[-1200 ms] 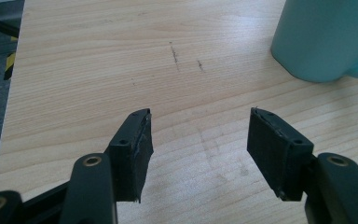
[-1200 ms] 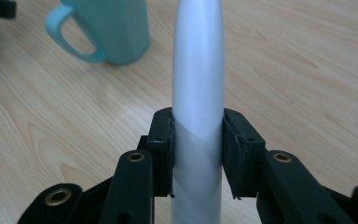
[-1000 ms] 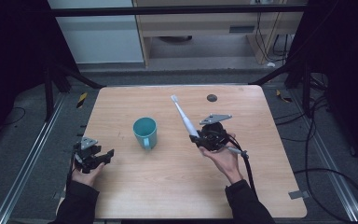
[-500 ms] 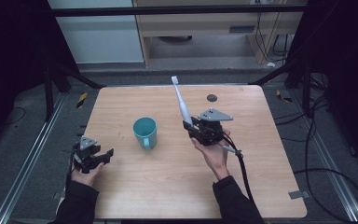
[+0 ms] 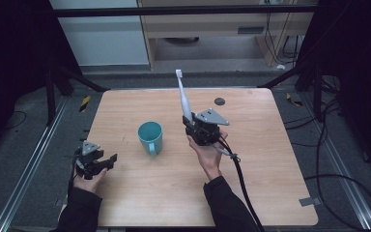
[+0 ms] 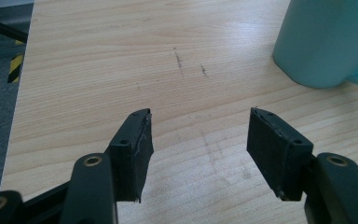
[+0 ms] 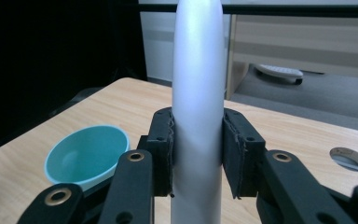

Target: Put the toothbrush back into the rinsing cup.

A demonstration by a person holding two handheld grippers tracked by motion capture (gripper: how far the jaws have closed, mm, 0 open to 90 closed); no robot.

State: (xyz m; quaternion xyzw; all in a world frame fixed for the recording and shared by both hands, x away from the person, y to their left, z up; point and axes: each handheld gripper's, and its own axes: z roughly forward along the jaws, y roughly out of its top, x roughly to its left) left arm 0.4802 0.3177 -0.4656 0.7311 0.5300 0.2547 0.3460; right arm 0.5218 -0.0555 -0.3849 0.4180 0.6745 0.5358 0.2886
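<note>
The right hand-held gripper (image 5: 192, 124) is clamped on one white electric toothbrush (image 5: 183, 96). In the right gripper view both pads (image 7: 163, 149) press against the sides of the white handle (image 7: 198, 93). The toothbrush stands nearly upright above the middle of the surface (image 5: 251, 193), its brush head uppermost and leaning slightly toward the far edge.

One teal mug (image 5: 150, 137) stands on the surface just left of the right hand-held gripper, apart from it, with its opening upward. Bare wood separates the mug from the left edge and from the far edge.

The left hand-held gripper (image 5: 107, 162) rests low at the near-left part of the surface, close to the left edge. Its jaws stand apart with nothing between them; in the left gripper view bare wood shows between the two pads (image 6: 137, 144), and the mug (image 6: 326, 42) lies farther off at upper right.

One small dark round spot (image 5: 219, 101) sits near the far edge, right of the toothbrush. The right half of the surface and the near strip between the two forearms are bare wood.

Count: two hand-held grippers, one toothbrush, one mug.
</note>
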